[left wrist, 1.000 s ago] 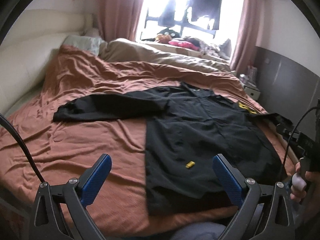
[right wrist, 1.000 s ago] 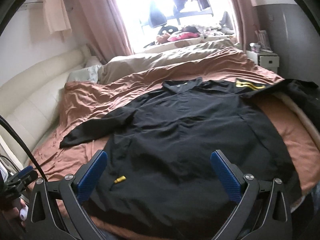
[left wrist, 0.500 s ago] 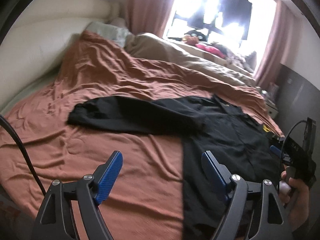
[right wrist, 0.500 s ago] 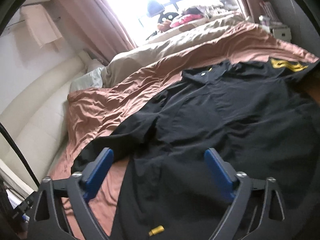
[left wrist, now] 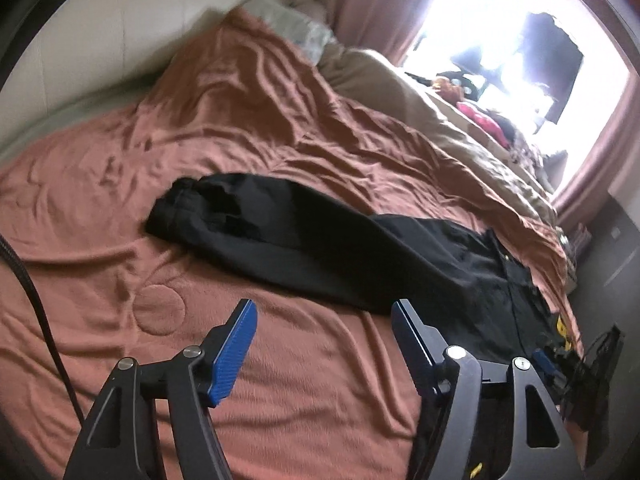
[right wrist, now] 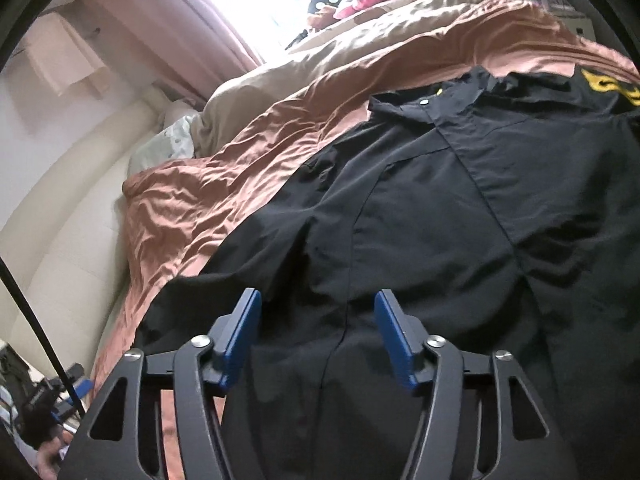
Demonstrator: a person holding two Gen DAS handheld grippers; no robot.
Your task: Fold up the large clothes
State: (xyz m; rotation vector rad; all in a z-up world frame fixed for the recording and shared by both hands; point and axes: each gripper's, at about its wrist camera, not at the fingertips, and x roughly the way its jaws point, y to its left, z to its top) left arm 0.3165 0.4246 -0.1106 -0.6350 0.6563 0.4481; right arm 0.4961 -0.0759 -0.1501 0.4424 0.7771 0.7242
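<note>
A large black jacket [right wrist: 460, 208] lies spread flat on the bed, collar [right wrist: 424, 104] toward the window, with a yellow patch [right wrist: 608, 82] on its right sleeve. Its left sleeve [left wrist: 280, 232] stretches out over the brown blanket, cuff [left wrist: 176, 208] at the far left. My left gripper [left wrist: 324, 344] is open and empty, low over the blanket just short of the sleeve. My right gripper [right wrist: 316, 328] is open and empty, close above the jacket's body near the left armpit seam.
The brown blanket [left wrist: 200, 120] is wrinkled and covers most of the bed. A beige duvet [left wrist: 420, 104] and a pillow [left wrist: 300, 32] lie at the far side by the bright window. A cream headboard [right wrist: 60, 216] borders the left. The other gripper shows at the right edge [left wrist: 576, 364].
Both grippers have dropped lower and moved left. The left one now faces the outstretched sleeve; the right one is now close over the jacket's left side. Both jaws have narrowed somewhat.
</note>
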